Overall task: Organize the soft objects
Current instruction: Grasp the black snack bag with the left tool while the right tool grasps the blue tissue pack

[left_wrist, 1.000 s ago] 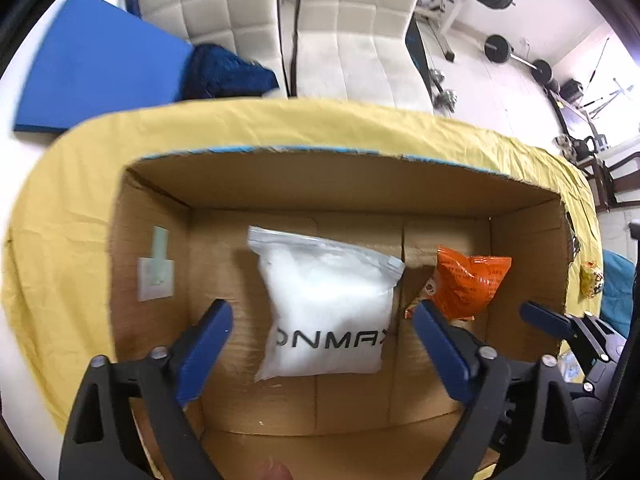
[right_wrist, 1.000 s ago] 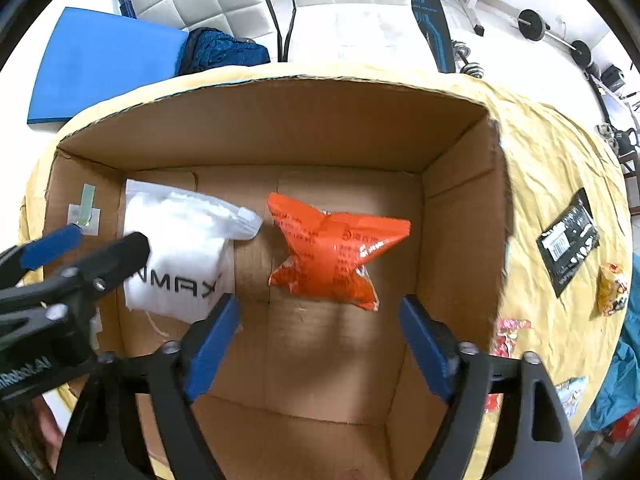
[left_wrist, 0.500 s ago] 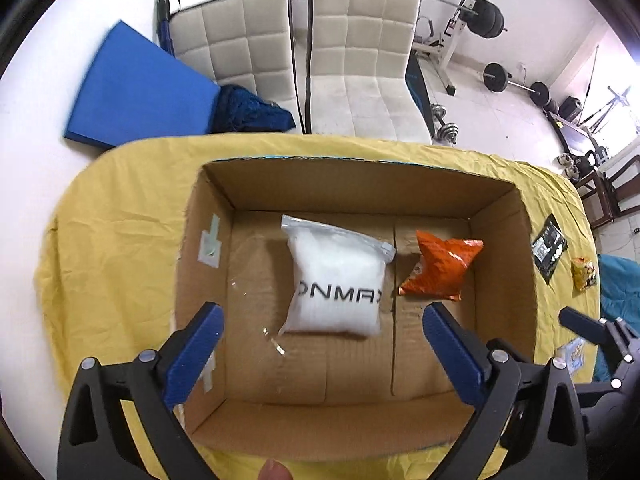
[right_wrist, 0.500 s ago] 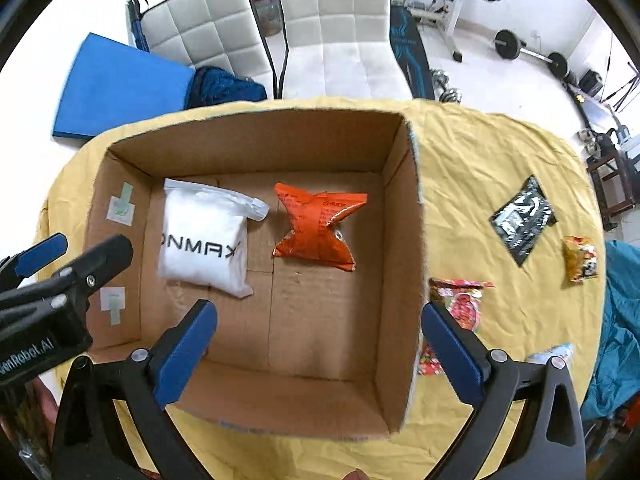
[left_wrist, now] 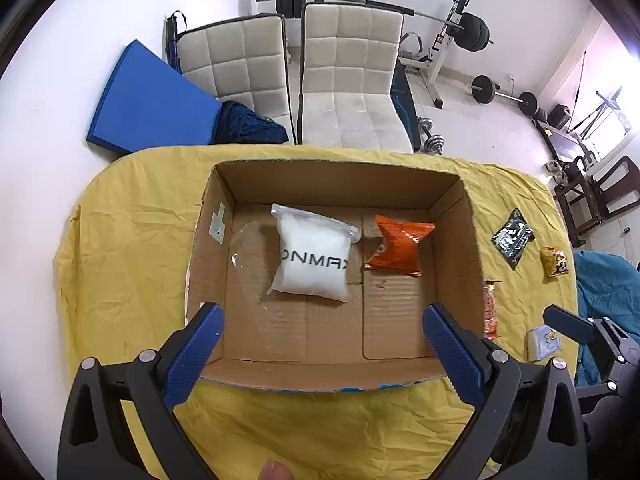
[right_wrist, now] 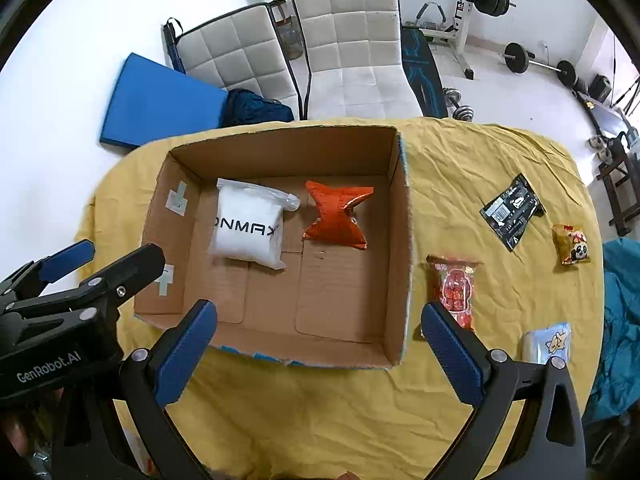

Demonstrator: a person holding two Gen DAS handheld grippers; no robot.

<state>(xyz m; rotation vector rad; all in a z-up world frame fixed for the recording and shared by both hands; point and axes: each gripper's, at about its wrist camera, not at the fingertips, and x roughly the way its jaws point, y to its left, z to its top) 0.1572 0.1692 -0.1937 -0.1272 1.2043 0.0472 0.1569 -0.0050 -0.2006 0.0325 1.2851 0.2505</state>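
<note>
Left gripper (left_wrist: 320, 344) above near edge of box (left_wrist: 452, 200), fingers (left_wrist: 192, 356) spread wide, nothing held. Right gripper (right_wrist: 320, 340) likewise wide open and empty, over box's near right corner; left gripper also in its view at 9 o'clock.

Open cardboard box on yellow-clothed surface (left_wrist: 120, 248). Inside, toward far wall: white bag (left_wrist: 314, 258) lettered in black, lying flat. Orange pouch (left_wrist: 398, 248) just beside it at 3 o'clock, puffed; touching or narrowly apart, cannot tell. Scraps of pale tape (right_wrist: 176, 200) on box's left wall. Faint clear film on box floor at 9 o'clock of white bag.

Outside box, on surface to its right in right wrist view:
- red packet (right_wrist: 454, 290) just beside right wall, near right finger tip.
- black packet (right_wrist: 512, 210) at 1 o'clock of red packet, well apart.
- yellow panda packet (right_wrist: 571, 245) at 4 o'clock of black packet, near surface edge.
- pale blue packet (right_wrist: 548, 342) at 5 o'clock of red packet, near surface edge.

Beyond surface at 12 o'clock: two white chairs (left_wrist: 352, 80), blue mat (left_wrist: 148, 104), barbell rack behind.
</note>
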